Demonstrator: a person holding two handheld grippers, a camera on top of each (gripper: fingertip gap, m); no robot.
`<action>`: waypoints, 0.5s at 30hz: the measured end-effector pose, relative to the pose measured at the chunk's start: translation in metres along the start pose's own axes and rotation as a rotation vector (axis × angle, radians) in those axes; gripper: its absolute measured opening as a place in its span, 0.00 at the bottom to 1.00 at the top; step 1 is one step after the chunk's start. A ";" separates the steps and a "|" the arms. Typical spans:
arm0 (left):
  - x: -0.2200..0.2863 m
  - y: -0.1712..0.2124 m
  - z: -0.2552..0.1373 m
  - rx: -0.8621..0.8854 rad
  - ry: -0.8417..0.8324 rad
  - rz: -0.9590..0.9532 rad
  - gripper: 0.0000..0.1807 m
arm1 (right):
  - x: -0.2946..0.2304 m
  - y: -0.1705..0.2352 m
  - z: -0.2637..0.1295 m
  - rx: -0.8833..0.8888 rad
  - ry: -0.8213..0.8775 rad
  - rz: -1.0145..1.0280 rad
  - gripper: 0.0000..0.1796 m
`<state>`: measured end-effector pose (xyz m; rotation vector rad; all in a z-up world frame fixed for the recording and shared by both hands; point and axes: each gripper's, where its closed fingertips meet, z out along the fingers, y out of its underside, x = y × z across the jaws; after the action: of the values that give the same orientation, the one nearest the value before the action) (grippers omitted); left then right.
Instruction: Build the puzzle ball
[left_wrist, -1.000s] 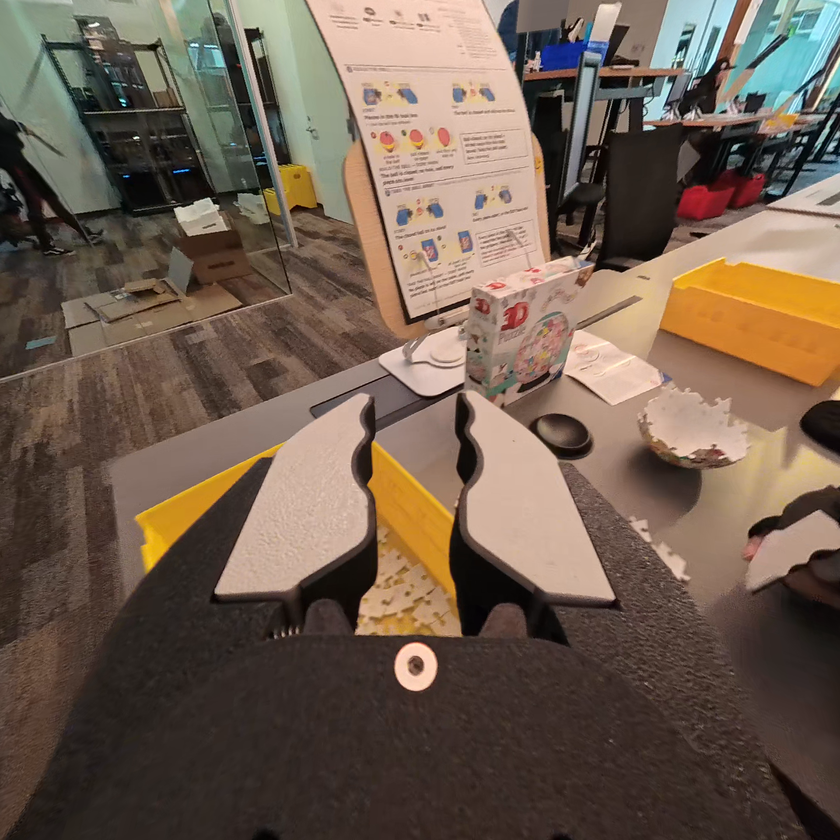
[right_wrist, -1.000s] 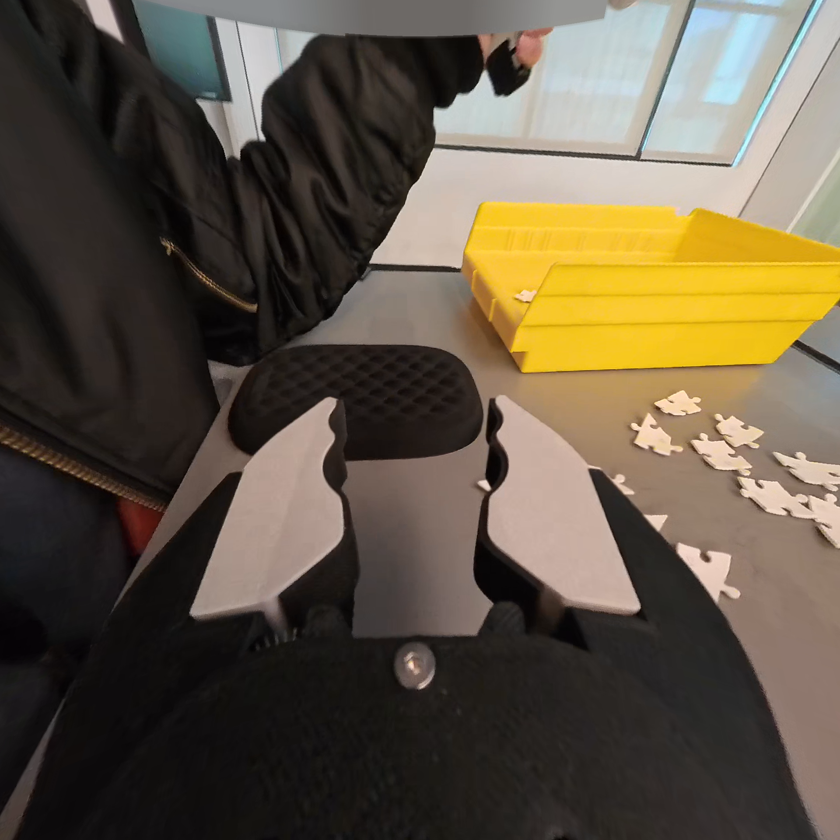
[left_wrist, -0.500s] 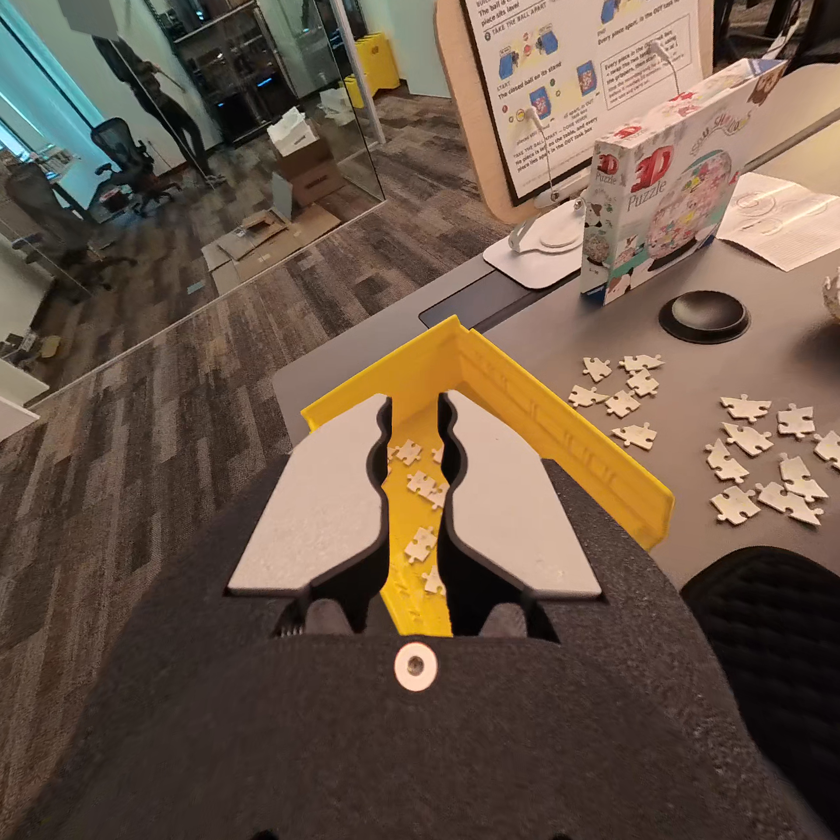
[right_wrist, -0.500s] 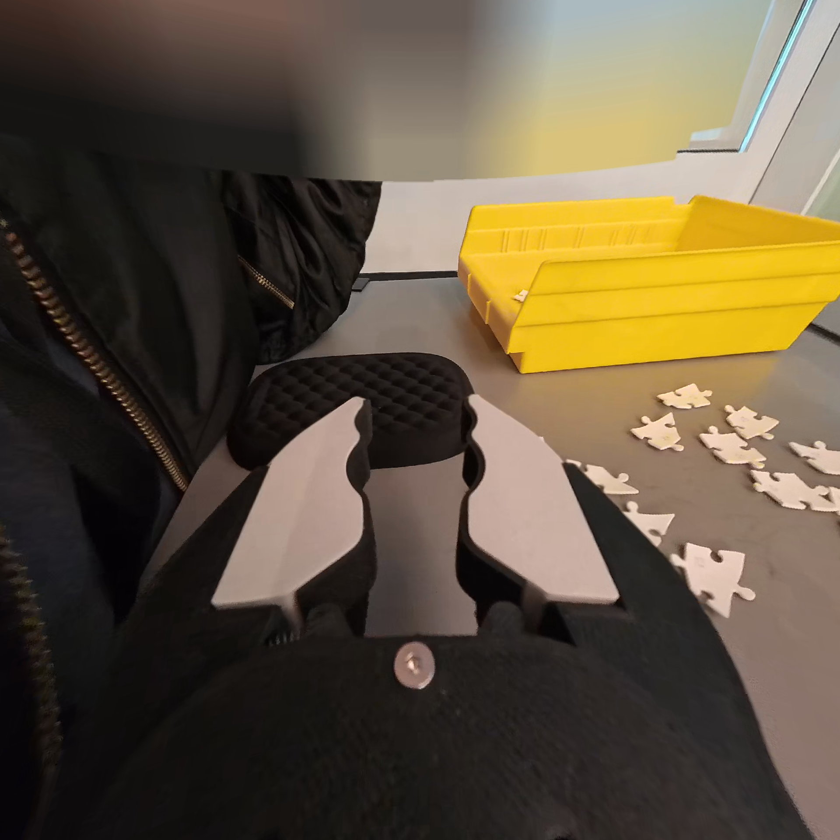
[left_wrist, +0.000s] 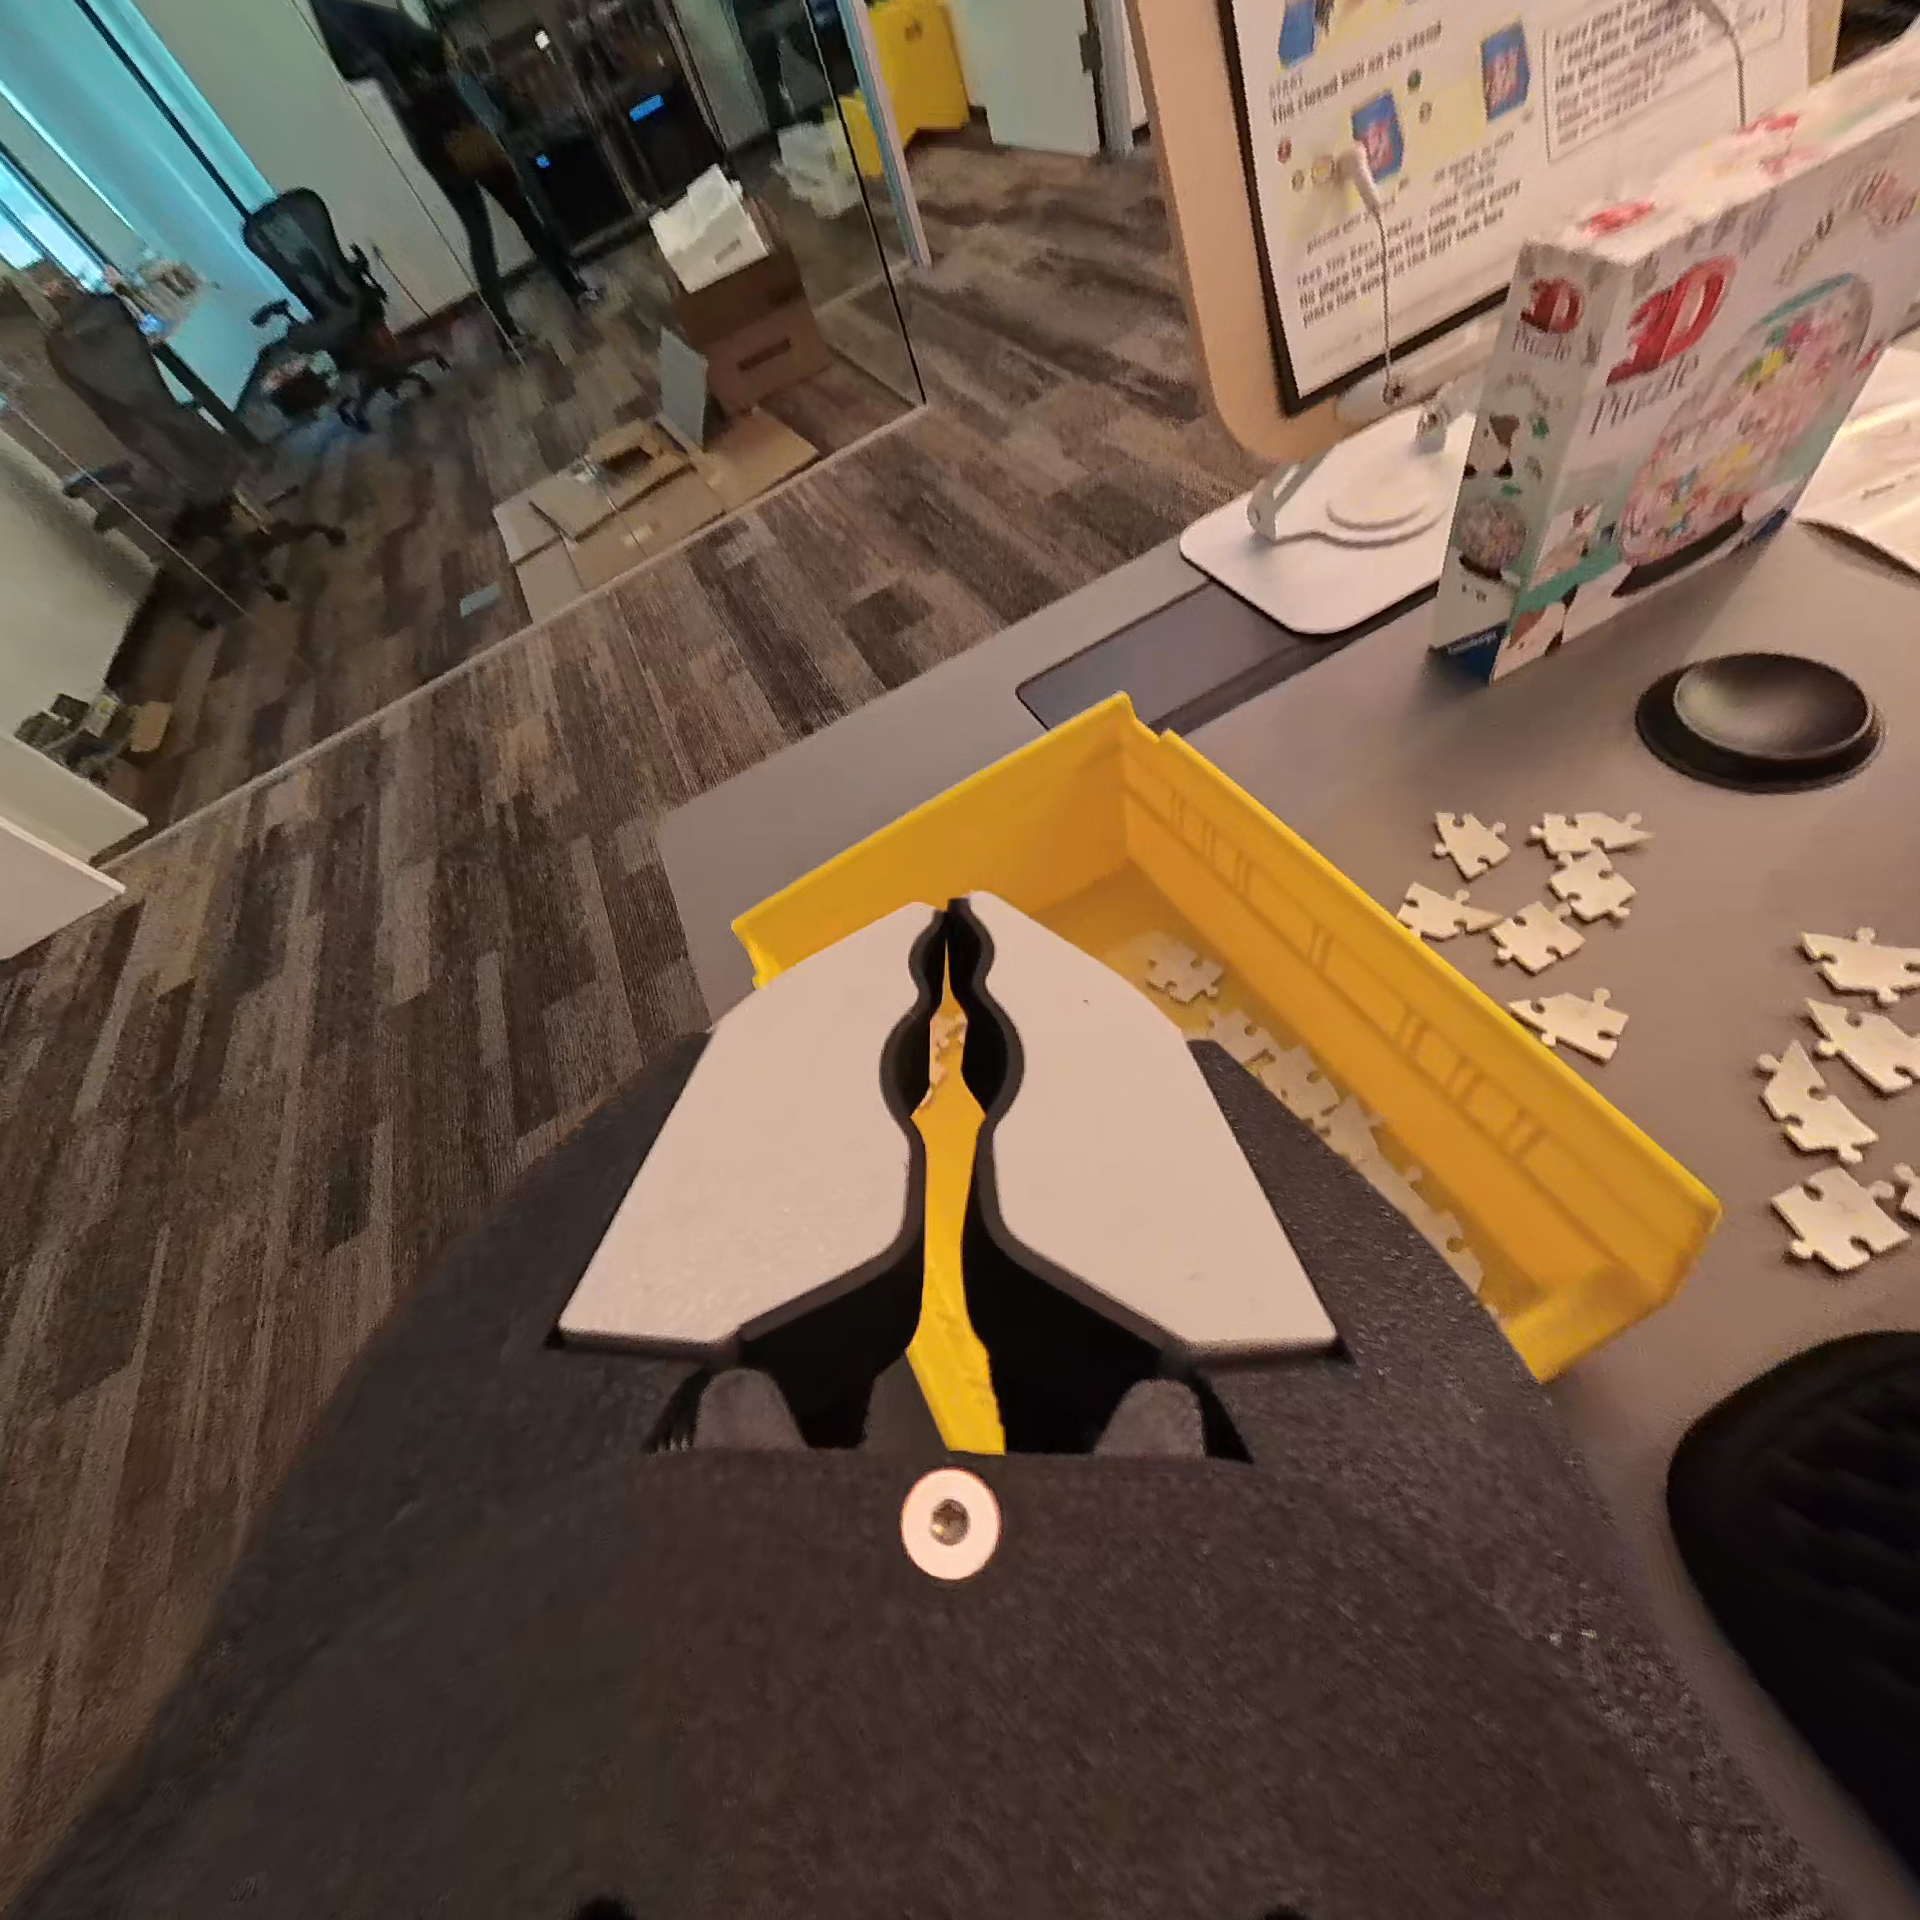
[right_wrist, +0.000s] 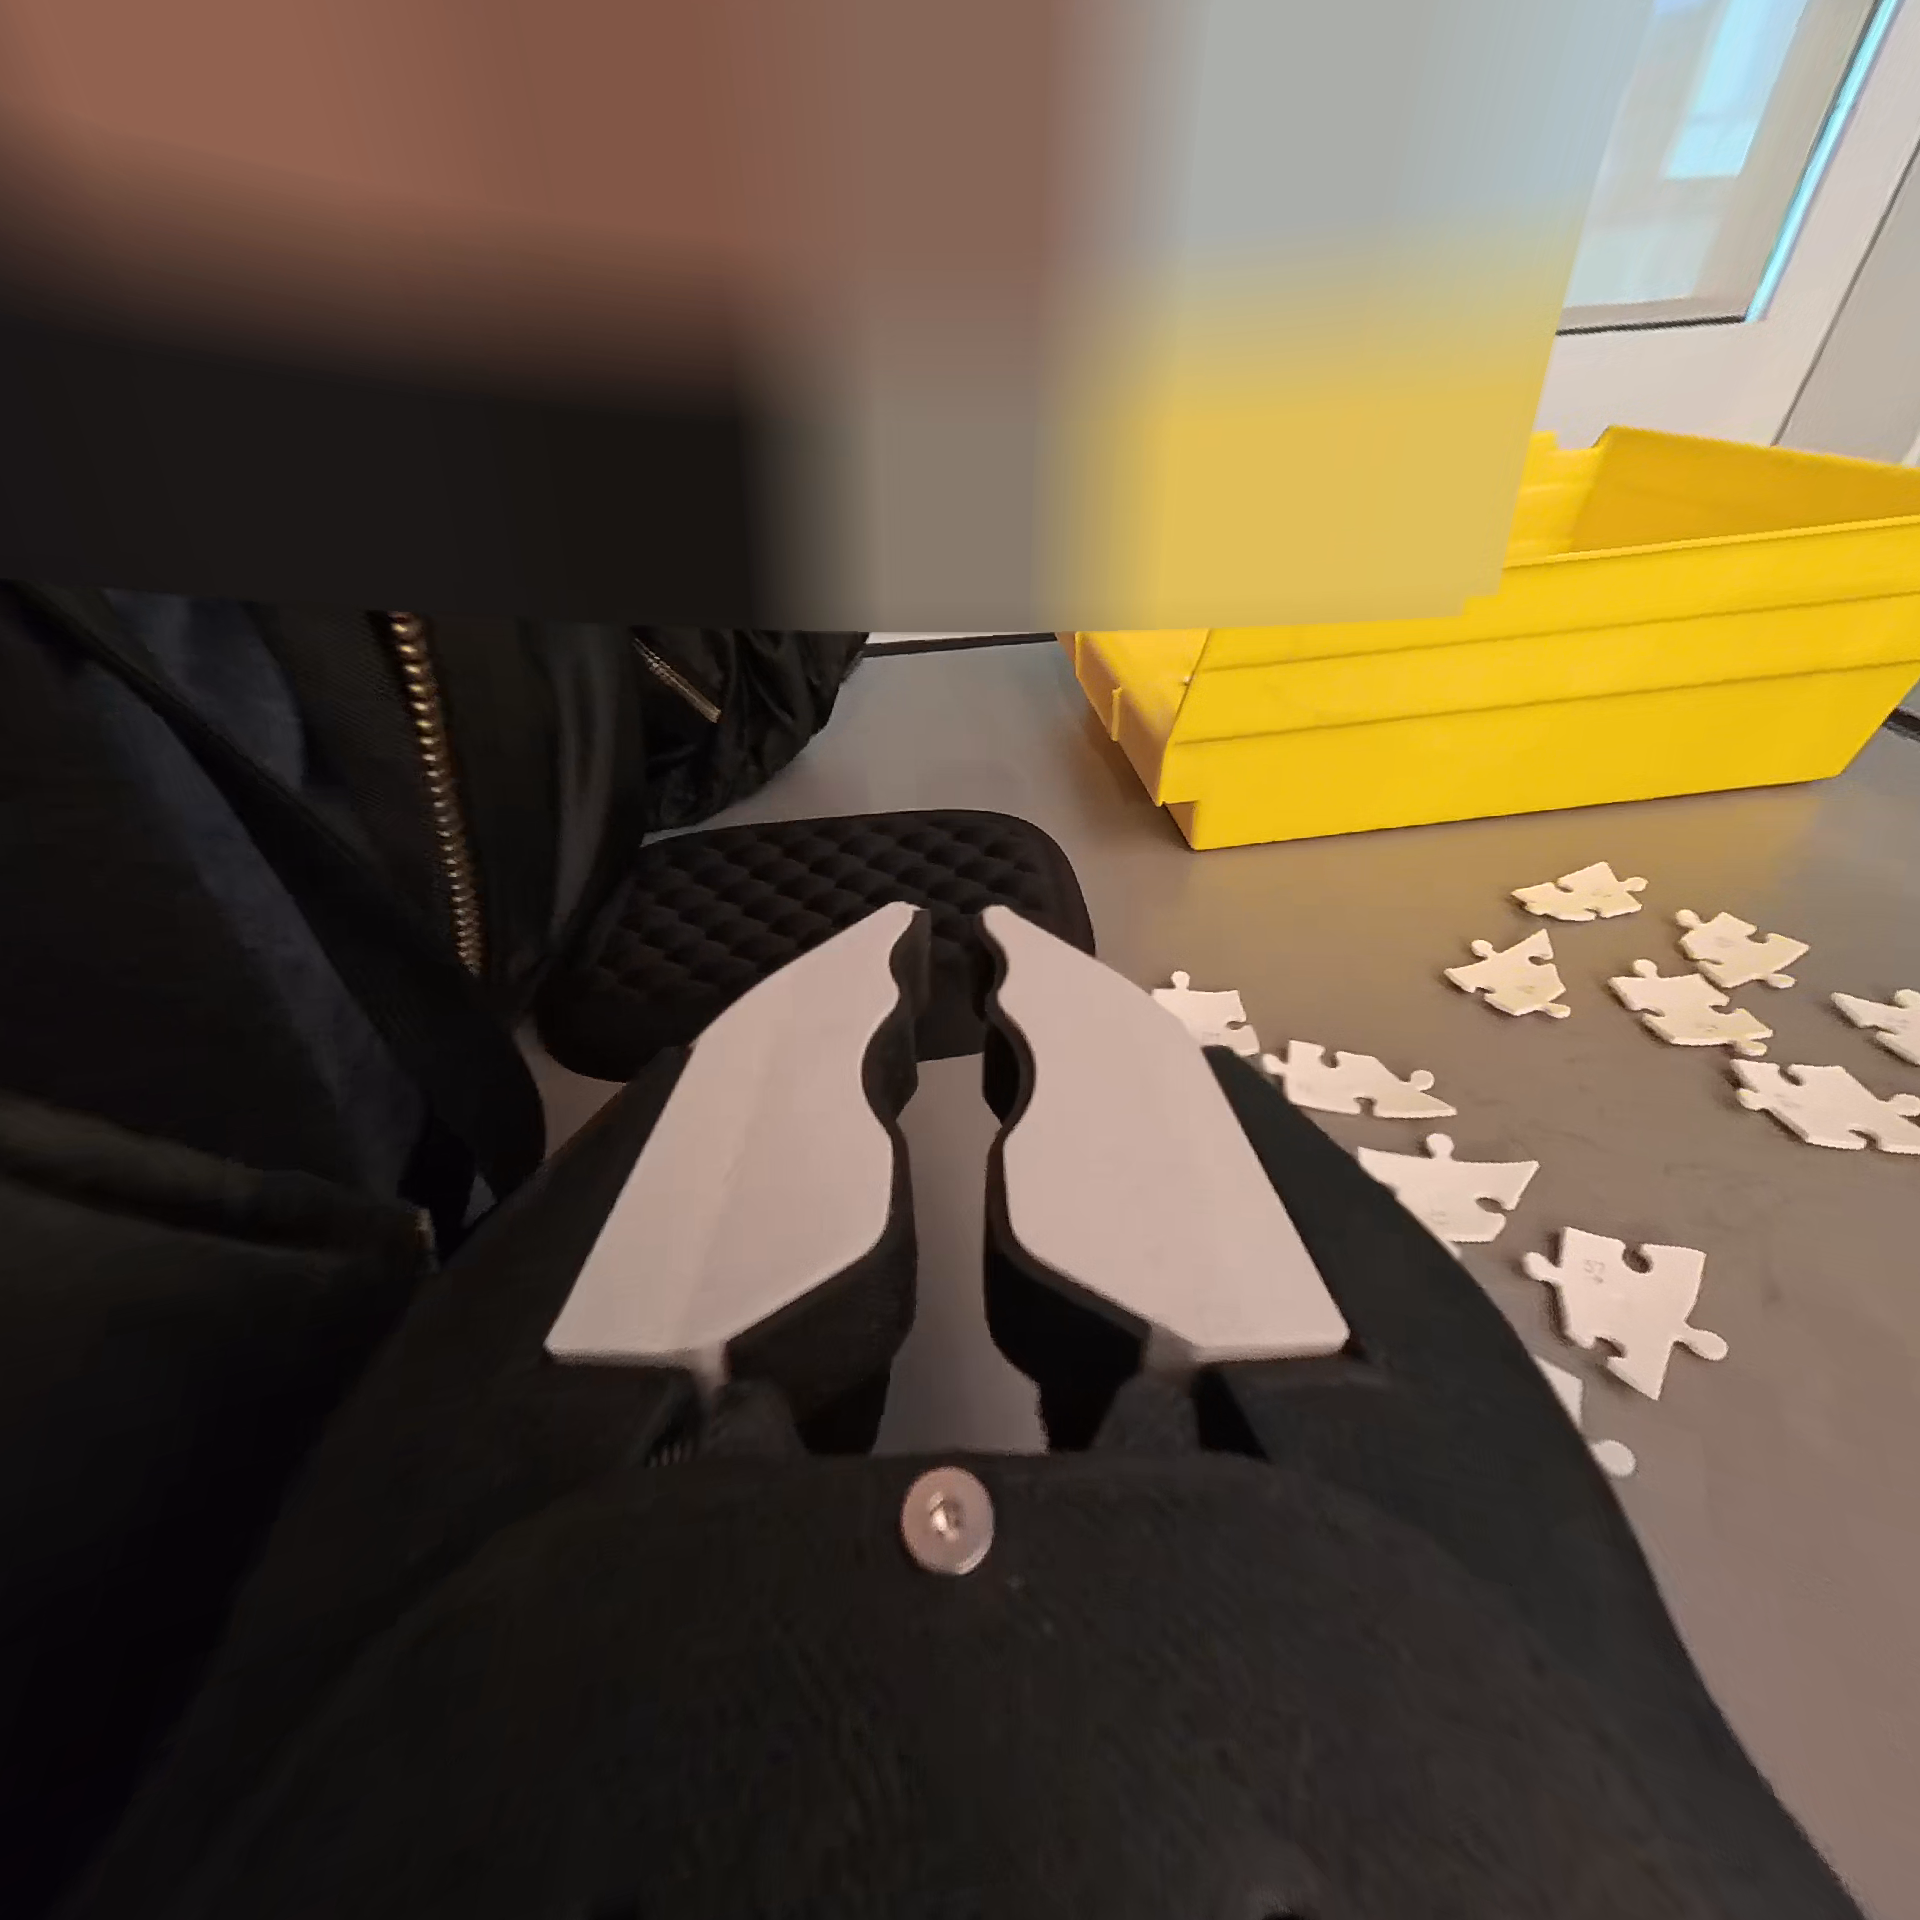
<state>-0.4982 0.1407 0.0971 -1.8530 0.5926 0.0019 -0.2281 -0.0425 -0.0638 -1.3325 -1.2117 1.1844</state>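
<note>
On the left wrist view my left gripper (left_wrist: 951, 920) hangs over the yellow bin (left_wrist: 1382, 997), tips touching, holding nothing; bin pieces (left_wrist: 1184, 975) lie just right of them, kept together for picking

On the right wrist view my right gripper (right_wrist: 953, 925) is narrowly parted, empty; loose puzzle pieces (right_wrist: 1361, 1081) lie spread to its right, each separately reachable
</note>
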 end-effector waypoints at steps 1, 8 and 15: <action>0.000 -0.003 0.000 0.015 -0.001 -0.003 0.00 | 0.000 0.001 0.000 -0.004 -0.004 0.008 0.04; 0.001 0.000 0.004 -0.003 0.010 0.002 0.00 | -0.002 0.002 0.000 -0.010 -0.024 0.018 0.01; 0.004 0.002 0.008 -0.019 0.018 0.009 0.00 | -0.001 0.003 0.000 -0.011 -0.024 0.030 0.01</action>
<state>-0.4935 0.1457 0.0918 -1.8708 0.6150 -0.0031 -0.2282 -0.0435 -0.0665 -1.3527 -1.2209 1.2190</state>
